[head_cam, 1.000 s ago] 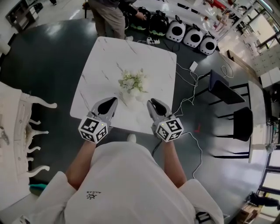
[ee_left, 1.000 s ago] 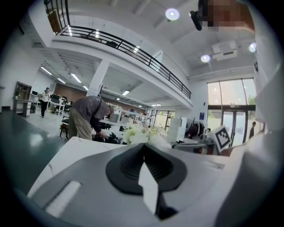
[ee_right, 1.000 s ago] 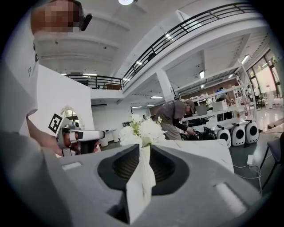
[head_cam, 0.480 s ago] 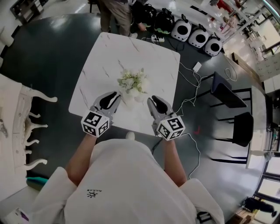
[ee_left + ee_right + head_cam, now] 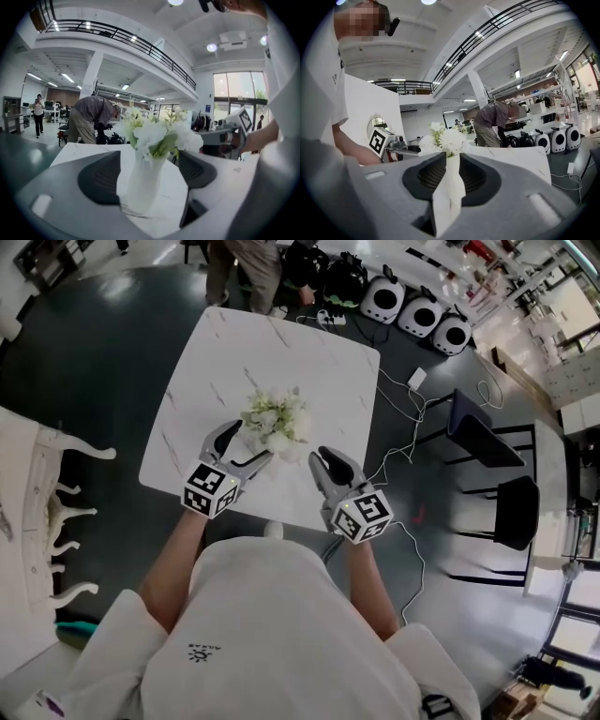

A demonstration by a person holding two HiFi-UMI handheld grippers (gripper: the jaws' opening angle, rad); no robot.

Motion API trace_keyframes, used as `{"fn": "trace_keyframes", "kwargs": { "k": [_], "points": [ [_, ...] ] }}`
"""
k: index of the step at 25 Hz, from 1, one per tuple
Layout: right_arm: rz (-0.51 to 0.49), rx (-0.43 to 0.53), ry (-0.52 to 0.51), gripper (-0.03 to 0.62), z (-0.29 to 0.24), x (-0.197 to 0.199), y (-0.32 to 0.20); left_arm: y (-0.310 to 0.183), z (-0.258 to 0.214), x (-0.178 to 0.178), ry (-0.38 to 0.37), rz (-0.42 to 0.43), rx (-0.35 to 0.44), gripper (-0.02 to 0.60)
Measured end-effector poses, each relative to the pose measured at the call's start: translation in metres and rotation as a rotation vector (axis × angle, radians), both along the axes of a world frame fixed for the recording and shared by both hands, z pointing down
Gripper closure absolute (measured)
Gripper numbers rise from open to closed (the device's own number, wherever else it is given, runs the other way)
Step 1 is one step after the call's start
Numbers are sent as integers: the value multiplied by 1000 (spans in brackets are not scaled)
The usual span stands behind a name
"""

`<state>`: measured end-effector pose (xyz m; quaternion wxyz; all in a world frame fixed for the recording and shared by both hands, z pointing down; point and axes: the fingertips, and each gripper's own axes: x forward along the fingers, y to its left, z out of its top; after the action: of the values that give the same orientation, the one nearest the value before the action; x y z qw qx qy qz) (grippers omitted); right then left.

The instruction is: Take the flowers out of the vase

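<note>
A white vase [image 5: 140, 187] with white flowers [image 5: 275, 418] stands on the white marble table [image 5: 281, 343], near its front half. My left gripper [image 5: 246, 442] has its jaws opening. The vase stands between them in the left gripper view, with a gap to each pad [image 5: 101, 178]. My right gripper [image 5: 319, 457] is just right of the vase near the table's front edge, fingertips together, nothing held. In the right gripper view the flowers [image 5: 443, 139] rise just beyond the closed tips of the right gripper [image 5: 449, 157]. The vase is mostly hidden under the blooms in the head view.
A person [image 5: 244, 259] bends over bags at the table's far end. Cables [image 5: 403, 427] trail on the dark floor to the right, beside black chairs [image 5: 487, 437]. White round devices [image 5: 412, 310] line the back. White carved furniture [image 5: 37, 502] stands at left.
My left gripper has moved forward to the vase and its jaws have gone from shut to wide open around it. The right gripper has stayed put.
</note>
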<state>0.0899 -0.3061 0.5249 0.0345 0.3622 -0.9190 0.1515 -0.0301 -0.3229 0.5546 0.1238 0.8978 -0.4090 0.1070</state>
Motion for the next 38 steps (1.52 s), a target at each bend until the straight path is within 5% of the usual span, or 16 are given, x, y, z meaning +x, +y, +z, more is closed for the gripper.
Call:
{"fn": "trace_keyframes", "kwargs": {
  "k": [28,38],
  "points": [
    [102,-13,14,507,2,26,13,-26,-12,20,-23,128,72,229],
    [107,-9,7,508,0,25,16,-23,-16,18,4,112,80,401]
  ]
}}
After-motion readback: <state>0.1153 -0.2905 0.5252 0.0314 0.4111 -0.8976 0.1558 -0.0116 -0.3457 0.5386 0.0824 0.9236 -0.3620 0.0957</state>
